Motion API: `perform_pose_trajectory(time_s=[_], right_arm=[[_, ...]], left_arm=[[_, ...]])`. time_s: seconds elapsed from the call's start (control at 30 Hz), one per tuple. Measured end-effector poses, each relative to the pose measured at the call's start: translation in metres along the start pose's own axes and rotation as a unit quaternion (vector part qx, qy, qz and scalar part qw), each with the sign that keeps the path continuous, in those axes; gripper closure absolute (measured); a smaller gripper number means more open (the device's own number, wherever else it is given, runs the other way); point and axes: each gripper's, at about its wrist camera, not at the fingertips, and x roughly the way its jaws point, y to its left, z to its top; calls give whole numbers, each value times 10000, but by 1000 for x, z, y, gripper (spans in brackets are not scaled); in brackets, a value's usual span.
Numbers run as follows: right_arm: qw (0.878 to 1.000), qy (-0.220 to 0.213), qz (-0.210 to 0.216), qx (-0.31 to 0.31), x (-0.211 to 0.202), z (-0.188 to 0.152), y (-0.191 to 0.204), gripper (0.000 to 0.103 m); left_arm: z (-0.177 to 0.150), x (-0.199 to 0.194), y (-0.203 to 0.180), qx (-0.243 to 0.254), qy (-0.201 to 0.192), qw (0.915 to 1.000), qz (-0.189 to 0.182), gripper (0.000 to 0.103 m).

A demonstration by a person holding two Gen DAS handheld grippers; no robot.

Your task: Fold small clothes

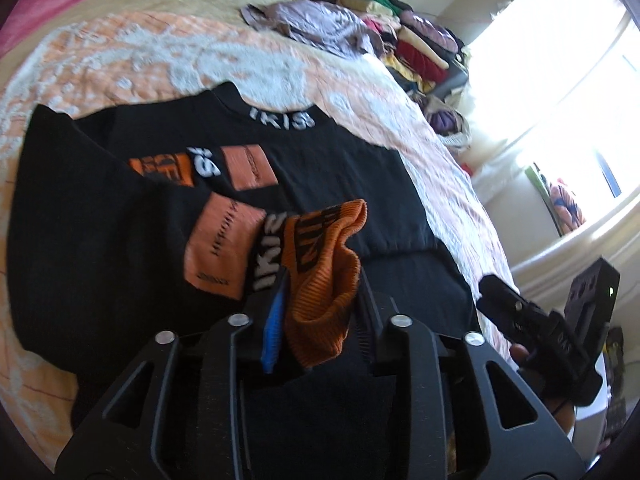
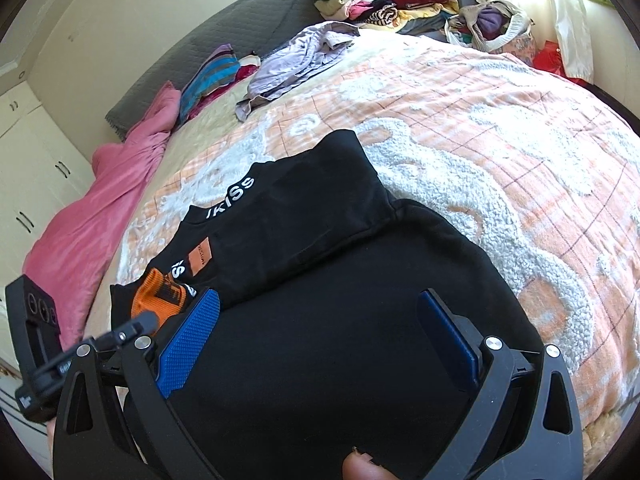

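The bed (image 2: 500,128), under its orange-and-white quilt, carries a black sweatshirt (image 2: 304,208) spread near the near edge, collar toward the headboard. It looks soft, light and floppy (knit, so it should sag and slide unless lifted by seams). The orange ribbed cuff (image 1: 320,276) lies between the narrowly parted jaws of the left gripper (image 1: 316,320); whether they press it I cannot tell. The right gripper (image 2: 320,336) stands wide over the hem, holding nothing. Cuffs and hem corners are probably the best holds.
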Motion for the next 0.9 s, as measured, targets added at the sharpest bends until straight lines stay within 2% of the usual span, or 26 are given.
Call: perform_pose_trajectory(time_s=[0.1,0.2,0.27,0.4,0.47,0.57,0.67,0.73,0.8,0.87,0.9], right_arm=[[9999,84,96,-38,4,-1,4,5],[9995,193,224,-109,12,-2,11,5],[9986,354,365,-139,21,-6,19,5],[9954,669,543,-417,41,-17,43,5],[9927,840,612,-616,54,-24,59,6],[9901,1027,667,-679,68,-30,74,27],[9889,1088,685,-741,81,-34,87,30],[9882,1095,712,-795,85,-36,93,43],[9874,1116,663,-908,90,-37,100,76],[9865,1049,689,-1054,91,-34,108,92],[9855,953,726,-1202,87,-30,115,92]], left_arm=[[-2,-3,2,-35,78,9999,-105,59],[0,-16,7,-97,-38,9998,-174,44],[4,-25,12,-141,-156,9998,-59,40],[10,-45,32,-297,-419,9979,386,21],[12,-53,40,-350,-534,9964,564,16],[14,-62,54,-444,-609,9940,788,10],[12,-69,68,-606,-682,9917,905,10],[10,-75,79,-734,-725,9899,971,10],[10,-79,87,-843,-755,9886,991,10],[9,-81,93,-927,-785,9874,1011,10],[9,-83,97,-979,-785,9866,1038,10]])
